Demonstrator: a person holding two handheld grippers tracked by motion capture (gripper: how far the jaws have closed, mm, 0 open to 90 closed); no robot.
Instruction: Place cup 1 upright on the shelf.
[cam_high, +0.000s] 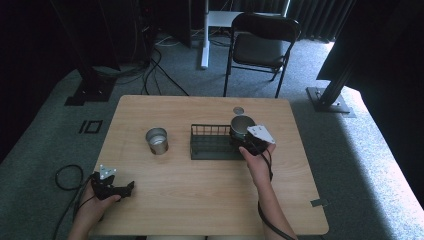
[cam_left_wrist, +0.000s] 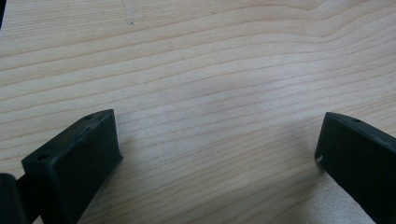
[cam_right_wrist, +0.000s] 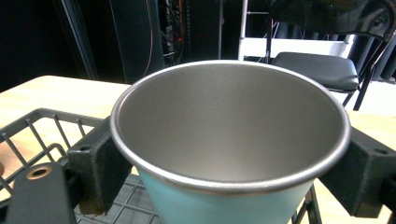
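A: The cup (cam_right_wrist: 231, 140) sits clamped between the right gripper's (cam_high: 248, 138) jaws, over the right end of the wire basket (cam_high: 212, 148). I'd say the step in hand is setting it into the basket.

B: Which way does it point?

A: Mouth up, long axis upright, barely tilted. The next move probably calls for a straight, slow drop clear of the basket's rim, then spreading the jaws.

B: And the other hand?

A: The left gripper (cam_high: 114, 188) rests at the near left of the table (cam_high: 200, 200), jaws wide apart, holding nothing. A second cup (cam_high: 157, 141) stands left of the basket.
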